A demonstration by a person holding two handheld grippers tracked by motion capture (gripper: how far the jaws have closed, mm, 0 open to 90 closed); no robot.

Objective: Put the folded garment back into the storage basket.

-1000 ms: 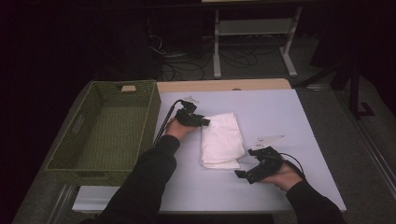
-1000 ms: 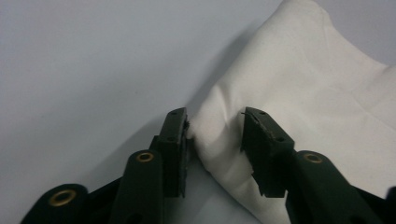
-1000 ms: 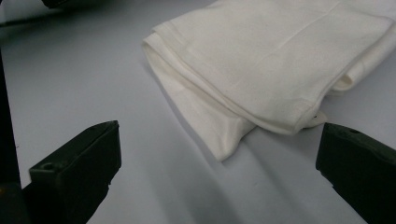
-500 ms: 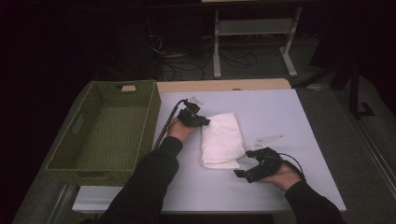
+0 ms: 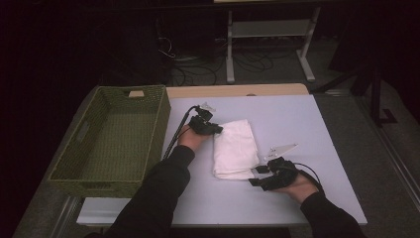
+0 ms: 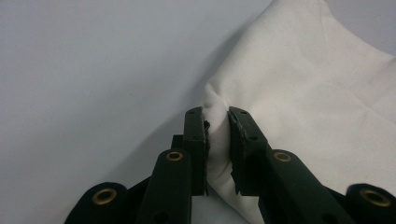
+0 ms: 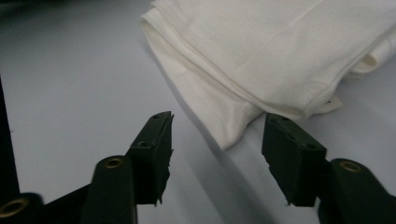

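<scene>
Two grippers work one folded white cloth [image 5: 235,148], which lies on the pale table [image 5: 317,129] between the hands, just right of the basket. By size first: the woven green basket [image 5: 94,171] stands at the table's left edge, apart from the cloth, and what shows of its inside is bare weave with nothing in it; it looks the likely place for the cloth.

The left gripper [image 5: 210,128] has its jaws clamped on a pinch of fabric at the cloth's far left corner, the fabric bunched between the pads [image 6: 198,135]. The right gripper [image 5: 260,174] sits at the near right corner with its jaws standing apart; they have just been closing, and the corner's layered tip [image 7: 229,135] lies between them, not yet pressed.

To do this well, I judge the right jaws should slide a little further under all the layers before closing, so no lower ply slips free. Then both hands should lift level together, keeping the fold.
</scene>
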